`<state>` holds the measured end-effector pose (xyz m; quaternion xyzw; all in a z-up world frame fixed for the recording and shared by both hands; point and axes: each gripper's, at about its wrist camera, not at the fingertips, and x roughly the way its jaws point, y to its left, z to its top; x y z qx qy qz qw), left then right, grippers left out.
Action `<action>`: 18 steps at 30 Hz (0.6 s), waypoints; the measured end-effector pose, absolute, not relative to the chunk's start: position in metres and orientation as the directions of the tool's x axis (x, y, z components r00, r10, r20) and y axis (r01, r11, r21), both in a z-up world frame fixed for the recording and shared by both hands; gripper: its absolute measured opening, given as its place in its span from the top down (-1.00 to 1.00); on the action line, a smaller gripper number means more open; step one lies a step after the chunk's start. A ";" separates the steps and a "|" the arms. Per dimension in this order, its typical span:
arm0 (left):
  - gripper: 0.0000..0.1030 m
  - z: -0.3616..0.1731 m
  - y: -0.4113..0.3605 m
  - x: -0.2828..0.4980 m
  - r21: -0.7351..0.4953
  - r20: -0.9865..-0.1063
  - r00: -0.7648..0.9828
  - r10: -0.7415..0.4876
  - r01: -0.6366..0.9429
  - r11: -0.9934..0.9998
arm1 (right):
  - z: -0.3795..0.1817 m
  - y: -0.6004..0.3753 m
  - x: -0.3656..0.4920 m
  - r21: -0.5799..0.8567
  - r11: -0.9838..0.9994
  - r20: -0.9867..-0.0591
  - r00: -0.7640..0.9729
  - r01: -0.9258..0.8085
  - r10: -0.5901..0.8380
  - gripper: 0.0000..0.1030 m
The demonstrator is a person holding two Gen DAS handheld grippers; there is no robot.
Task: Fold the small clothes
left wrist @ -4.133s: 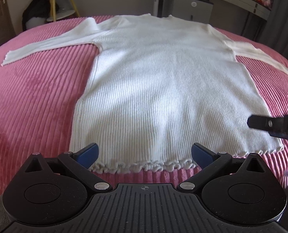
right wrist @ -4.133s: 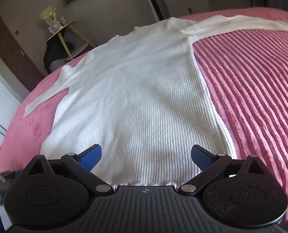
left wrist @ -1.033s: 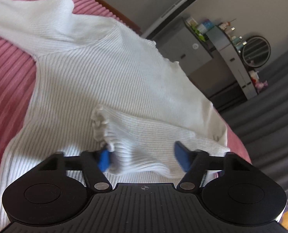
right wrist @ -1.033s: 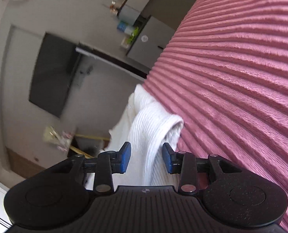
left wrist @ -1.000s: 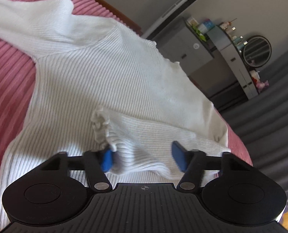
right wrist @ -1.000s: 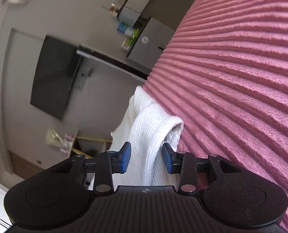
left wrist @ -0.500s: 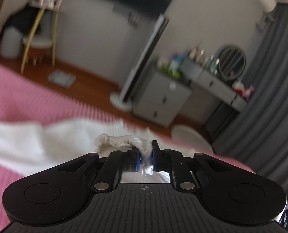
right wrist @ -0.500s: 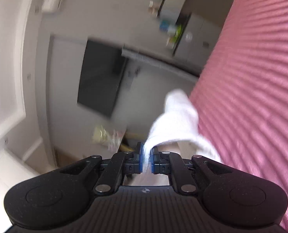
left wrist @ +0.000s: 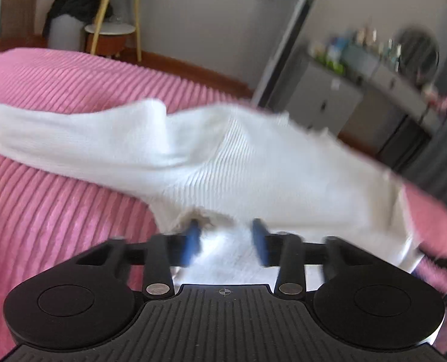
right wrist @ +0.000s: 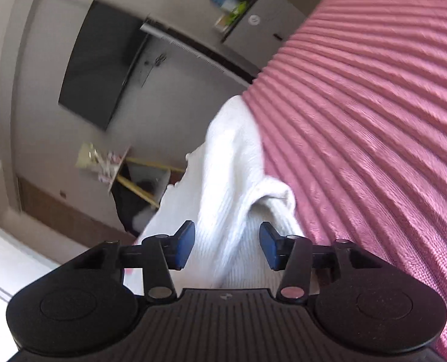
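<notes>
Left tongs: left gripper (left wrist: 225, 242) stands part-open over the folded hem, its jaws having just been opening; white knit lies between the blue pads but they do not press on it
Left view, garment: white ribbed sweater (left wrist: 253, 157) lies on the pink ribbed bedspread (left wrist: 57, 211), its lower half laid up over the chest, one sleeve (left wrist: 57, 138) stretched out to the left
Right tongs: right gripper (right wrist: 225, 246) is likewise part-open, jaws just opened, cloth between them unpinched
Right view, garment: a doubled edge of the sweater (right wrist: 238, 187) rests along the bedspread (right wrist: 374, 120)
Progress: judged, the bottom-to-top fold is laid and released; sleeves and a further fold remain
</notes>
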<state>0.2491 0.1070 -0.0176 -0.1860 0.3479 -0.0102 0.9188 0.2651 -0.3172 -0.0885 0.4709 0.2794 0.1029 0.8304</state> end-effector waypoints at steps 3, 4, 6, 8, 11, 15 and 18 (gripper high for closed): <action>-0.45 -0.015 0.112 0.254 -0.406 -0.616 0.772 -0.160 -0.136 0.904 | -0.090 -0.316 0.262 0.835 0.544 -0.350 0.838 0.076 0.420 0.23; -0.45 -0.017 0.113 0.259 -0.416 -0.631 0.756 -0.171 -0.144 0.898 | -0.090 -0.314 0.262 0.828 0.557 -0.354 0.835 0.070 0.421 0.34; -0.45 -0.024 0.114 0.265 -0.408 -0.676 0.717 -0.170 -0.171 0.897 | -0.089 -0.311 0.261 0.821 0.566 -0.363 0.832 0.073 0.419 0.62; -0.43 -0.026 0.116 0.261 -0.385 -0.696 0.704 -0.142 -0.199 0.901 | -0.090 -0.314 0.261 0.821 0.565 -0.368 0.835 0.086 0.408 0.79; -0.40 -0.029 0.119 0.255 -0.420 -0.692 0.696 -0.190 -0.174 0.891 | -0.088 -0.321 0.248 0.832 0.547 -0.336 0.869 0.093 0.364 0.85; 0.04 -0.039 0.115 0.258 -0.438 -0.718 0.655 -0.234 -0.164 0.884 | -0.091 -0.328 0.243 0.855 0.505 -0.322 0.888 0.123 0.329 0.85; 0.58 -0.039 0.106 0.257 -0.412 -0.725 0.648 -0.231 -0.140 0.900 | -0.090 -0.327 0.242 0.834 0.530 -0.358 0.881 0.153 0.310 0.86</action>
